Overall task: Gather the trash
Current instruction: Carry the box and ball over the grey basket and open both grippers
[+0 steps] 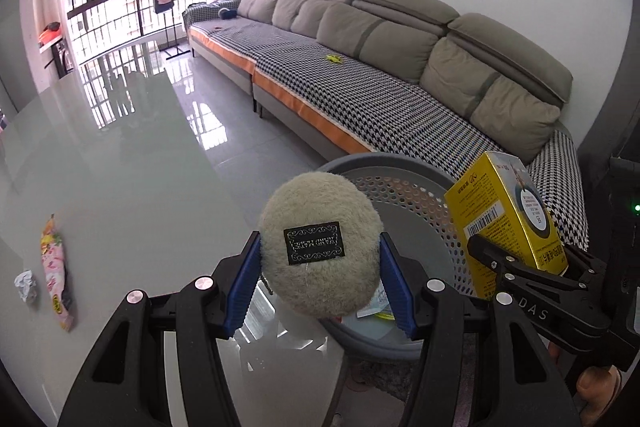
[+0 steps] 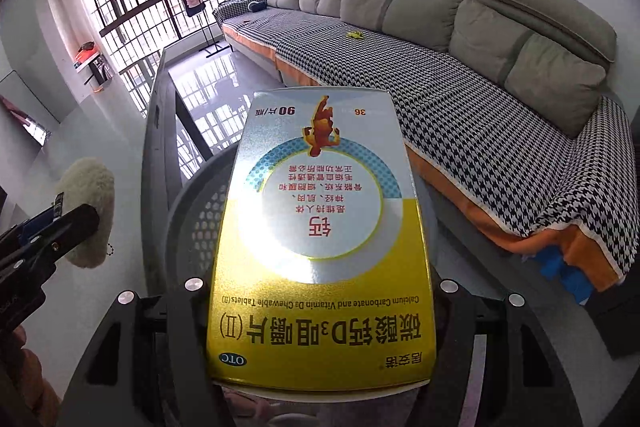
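Note:
My left gripper [image 1: 320,267] is shut on a round fuzzy beige pad [image 1: 320,247] with a black label, held above the near rim of a grey perforated basket [image 1: 404,195]. My right gripper [image 2: 320,287] is shut on a yellow medicine box [image 2: 320,227], held upright over the same basket [image 2: 192,219]. The box [image 1: 508,215] and right gripper [image 1: 532,267] also show at the right in the left wrist view. The fuzzy pad [image 2: 90,211] shows at the left in the right wrist view. A pink snack wrapper [image 1: 56,263] and a crumpled foil scrap [image 1: 26,285] lie on the glass table.
The glossy glass table [image 1: 120,167] stretches left and ahead. A long grey sofa [image 1: 380,67] with a houndstooth cover runs along the right wall. Some paper lies in the basket bottom [image 1: 376,311]. A window with hanging clothes is at the far end.

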`<move>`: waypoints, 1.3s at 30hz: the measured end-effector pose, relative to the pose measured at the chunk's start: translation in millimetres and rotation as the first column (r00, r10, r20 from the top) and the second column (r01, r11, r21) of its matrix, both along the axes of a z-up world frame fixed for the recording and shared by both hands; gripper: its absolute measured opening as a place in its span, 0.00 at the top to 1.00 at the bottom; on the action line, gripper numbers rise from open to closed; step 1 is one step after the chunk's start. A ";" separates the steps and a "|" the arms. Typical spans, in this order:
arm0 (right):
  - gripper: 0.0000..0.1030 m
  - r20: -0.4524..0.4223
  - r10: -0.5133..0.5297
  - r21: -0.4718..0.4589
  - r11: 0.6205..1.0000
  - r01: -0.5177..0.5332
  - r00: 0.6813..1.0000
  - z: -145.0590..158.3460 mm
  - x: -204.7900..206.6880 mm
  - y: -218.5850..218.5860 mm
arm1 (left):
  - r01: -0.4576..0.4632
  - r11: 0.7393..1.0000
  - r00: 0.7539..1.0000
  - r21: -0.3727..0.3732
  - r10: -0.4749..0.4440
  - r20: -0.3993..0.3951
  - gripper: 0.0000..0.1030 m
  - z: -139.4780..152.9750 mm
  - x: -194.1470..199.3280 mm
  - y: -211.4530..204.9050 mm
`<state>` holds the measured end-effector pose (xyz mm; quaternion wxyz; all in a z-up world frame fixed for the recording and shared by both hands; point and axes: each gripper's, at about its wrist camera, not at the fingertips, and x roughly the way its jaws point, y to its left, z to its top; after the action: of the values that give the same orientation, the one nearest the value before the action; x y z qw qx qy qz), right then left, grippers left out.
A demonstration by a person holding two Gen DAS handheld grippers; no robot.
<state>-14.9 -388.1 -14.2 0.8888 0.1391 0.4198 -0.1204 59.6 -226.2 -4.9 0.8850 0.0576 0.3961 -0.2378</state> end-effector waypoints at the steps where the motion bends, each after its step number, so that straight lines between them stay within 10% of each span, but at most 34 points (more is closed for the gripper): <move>1: 0.39 -0.003 -0.003 0.001 1.000 0.003 1.000 -2.6 -0.1 -5.1 | 0.010 1.000 1.000 0.005 -0.010 -0.008 0.46 -3.5 0.2 -6.9; 39: 0.33 0.015 0.013 0.010 1.000 -0.013 1.000 -21.8 22.4 -27.2 | 0.032 0.999 0.999 0.038 -0.031 -0.037 0.35 -29.1 17.5 -34.6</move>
<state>7.5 -415.3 -35.9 0.8919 0.1419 0.4147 -0.1114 77.1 -260.8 -34.0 0.8725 0.0766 0.4156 -0.2451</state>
